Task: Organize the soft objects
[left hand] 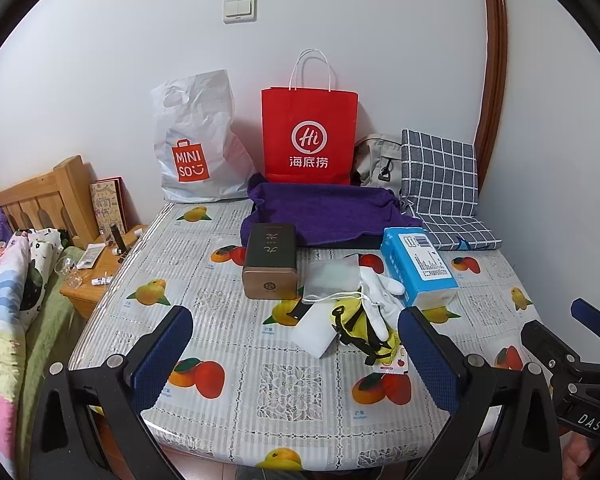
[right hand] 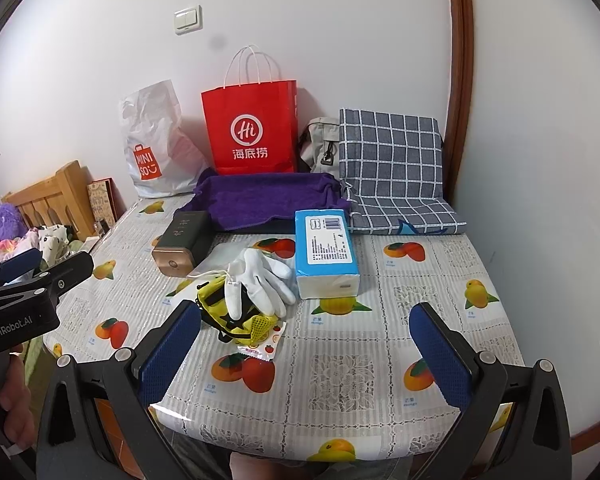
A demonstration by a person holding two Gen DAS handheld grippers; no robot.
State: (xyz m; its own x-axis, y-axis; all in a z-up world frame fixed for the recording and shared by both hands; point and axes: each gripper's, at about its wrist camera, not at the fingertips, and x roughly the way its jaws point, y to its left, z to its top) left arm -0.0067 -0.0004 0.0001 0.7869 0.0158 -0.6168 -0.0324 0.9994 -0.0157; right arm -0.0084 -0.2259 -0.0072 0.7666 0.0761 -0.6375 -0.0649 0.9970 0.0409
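A white glove (left hand: 380, 296) (right hand: 260, 280) lies over a yellow and black pouch (left hand: 360, 328) (right hand: 236, 316) in the middle of the table. A white sponge block (left hand: 316, 330) lies left of the pouch. A blue tissue pack (left hand: 418, 266) (right hand: 326, 252) lies to the right. A purple towel (left hand: 324, 212) (right hand: 260, 200) and a blue checked cushion (left hand: 444, 188) (right hand: 392, 172) are at the back. My left gripper (left hand: 296, 348) is open and empty near the front edge. My right gripper (right hand: 304, 344) is open and empty, also at the front edge.
A dark tin box (left hand: 270, 260) (right hand: 182, 242) lies left of the pile. A red paper bag (left hand: 310, 136) (right hand: 252, 132), a white Miniso bag (left hand: 194, 144) (right hand: 152, 148) and a beige bag (left hand: 376, 160) stand against the wall. A bed (left hand: 16, 280) and a wooden nightstand (left hand: 96, 272) are to the left.
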